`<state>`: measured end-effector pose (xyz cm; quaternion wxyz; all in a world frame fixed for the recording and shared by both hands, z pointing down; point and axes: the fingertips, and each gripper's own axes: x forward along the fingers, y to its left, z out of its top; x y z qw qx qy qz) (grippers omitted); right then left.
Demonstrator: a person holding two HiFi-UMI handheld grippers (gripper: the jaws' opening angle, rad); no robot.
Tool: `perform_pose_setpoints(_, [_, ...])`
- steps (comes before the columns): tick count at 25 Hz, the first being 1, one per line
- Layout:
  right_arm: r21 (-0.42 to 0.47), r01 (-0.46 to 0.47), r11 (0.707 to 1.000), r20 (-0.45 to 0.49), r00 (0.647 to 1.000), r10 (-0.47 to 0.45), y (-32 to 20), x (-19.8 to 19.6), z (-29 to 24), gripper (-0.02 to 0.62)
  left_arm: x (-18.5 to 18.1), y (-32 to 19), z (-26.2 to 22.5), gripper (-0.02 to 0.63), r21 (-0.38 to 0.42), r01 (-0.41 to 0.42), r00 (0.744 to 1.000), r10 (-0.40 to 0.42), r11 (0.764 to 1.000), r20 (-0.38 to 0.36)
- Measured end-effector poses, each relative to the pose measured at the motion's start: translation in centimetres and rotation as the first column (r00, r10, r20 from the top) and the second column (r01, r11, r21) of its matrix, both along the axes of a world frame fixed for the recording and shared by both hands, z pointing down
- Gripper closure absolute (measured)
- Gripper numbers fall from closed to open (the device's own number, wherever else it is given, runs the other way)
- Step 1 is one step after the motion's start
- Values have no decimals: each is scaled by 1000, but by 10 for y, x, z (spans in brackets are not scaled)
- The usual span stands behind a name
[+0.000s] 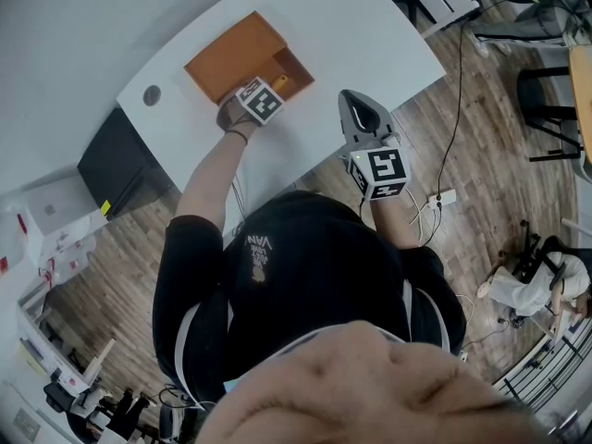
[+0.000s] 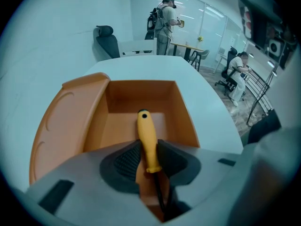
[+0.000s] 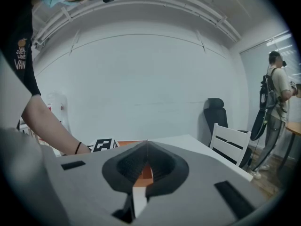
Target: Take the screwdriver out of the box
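Here, the left gripper [image 2: 148,147] points steeply down into an open, square orange box [image 2: 186,114]. Its dark ribbed jaws are clenched on the yellow plastic handle of a screwdriver [image 2: 145,126]. The tool's thin black shaft runs back between the jaws toward the camera, and its rounded butt end reaches out over the box's floor, so the screwdriver is not yet out of the box. The box's rounded orange lid [image 2: 59,121] lies folded open on the left side.

The right gripper [image 3: 147,145] is held nearly level at the near edge of the curved white table [image 1: 370,35], well apart from the box. Its jaw tips are pressed together with nothing between them.

The box sits toward the far side of the tabletop, close to a small round grey hole [image 1: 152,94] in the surface.

Beyond the table stand a black high-backed office chair [image 2: 107,41] and a white slatted chair [image 2: 138,47]. Farther back, a standing person with a backpack [image 2: 165,25] faces away. A seated person [image 2: 240,69] is at the right, near a glass wall. Wood-plank floor [image 1: 481,109] surrounds the workspace.
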<state>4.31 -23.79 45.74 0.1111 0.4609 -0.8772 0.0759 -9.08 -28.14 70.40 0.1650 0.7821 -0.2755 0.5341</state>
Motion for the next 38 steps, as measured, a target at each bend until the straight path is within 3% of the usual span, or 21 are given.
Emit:
perform_pose_setpoints(13, [4,-1,1000,-3,1000,1,4,1,-3,583,1,1,1,505,-2,39,999,-39,999,-29])
perform_pose_setpoints(18, [8,3,1000,-5,1000,-3,6,0,-5,583,-5,-6,-11,505,40,69,997,-67,997,-48])
perform_pose_setpoints(26, [22,25,999,-3,1000,-25,10,-5,-9,583,-2,-8,-34,506,81,127,982,-114,989,-150])
perform_pose_setpoints(38, [54,90,995,5,996,-90,18,-21,-19,583,-13,5,-80,506,158,259,937,-208,953,-281])
